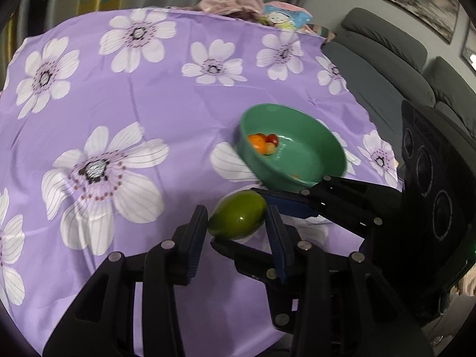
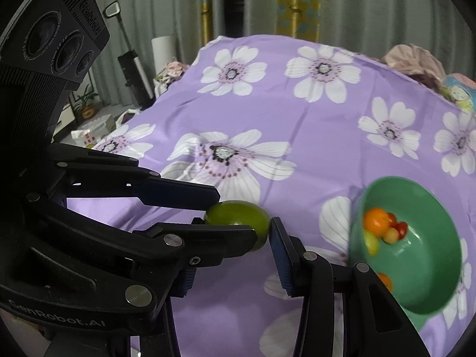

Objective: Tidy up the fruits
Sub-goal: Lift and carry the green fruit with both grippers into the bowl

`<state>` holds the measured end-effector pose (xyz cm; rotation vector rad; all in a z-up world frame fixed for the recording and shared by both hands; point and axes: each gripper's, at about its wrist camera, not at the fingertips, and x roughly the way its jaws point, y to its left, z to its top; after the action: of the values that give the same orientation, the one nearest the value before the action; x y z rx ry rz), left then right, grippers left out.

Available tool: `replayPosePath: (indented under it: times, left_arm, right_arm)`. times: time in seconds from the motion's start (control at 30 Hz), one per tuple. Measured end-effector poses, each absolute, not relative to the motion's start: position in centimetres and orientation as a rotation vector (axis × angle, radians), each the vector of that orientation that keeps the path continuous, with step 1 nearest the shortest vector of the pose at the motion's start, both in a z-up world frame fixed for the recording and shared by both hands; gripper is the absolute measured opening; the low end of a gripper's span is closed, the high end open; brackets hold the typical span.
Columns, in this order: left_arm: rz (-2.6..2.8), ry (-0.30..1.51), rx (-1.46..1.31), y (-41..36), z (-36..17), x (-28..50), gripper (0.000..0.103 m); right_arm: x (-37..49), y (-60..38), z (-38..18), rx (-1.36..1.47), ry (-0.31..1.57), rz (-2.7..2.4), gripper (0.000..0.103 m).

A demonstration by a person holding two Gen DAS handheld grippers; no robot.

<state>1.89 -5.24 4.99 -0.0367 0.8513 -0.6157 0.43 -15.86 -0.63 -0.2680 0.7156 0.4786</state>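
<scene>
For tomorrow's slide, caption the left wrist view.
Both grippers clamp one green mango beside a green bowl of small fruit.

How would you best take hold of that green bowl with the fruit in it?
Judging from its shape, pinch the green bowl at its thin rim, one finger inside, one outside, coming from the near side. Its flared wall looks too wide to span, and the small fruits sit at the far side.

Your two handheld grippers: matte black linkages with blue finger pads.

Your left gripper (image 1: 236, 229) has black bar links joined by round silver pivot pins, and ribbed dark blue pads (image 1: 197, 238) line its fingers. Your right gripper (image 2: 235, 247) is built alike; from it you see the left unit's black ribbed housing with three round lenses and pale "GenRobot.AI" lettering.
</scene>
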Motion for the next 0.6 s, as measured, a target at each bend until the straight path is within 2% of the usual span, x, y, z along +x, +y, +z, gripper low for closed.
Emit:
replayPosePath:
  times: [0.6]
  left_arm:
    - [-0.738, 0.821, 0.065, -13.8, 6.7, 4.2, 0.040]
  right_arm:
    - [1.1, -22.9, 1.1, -0.151, 0.656, 0.351, 0.046]
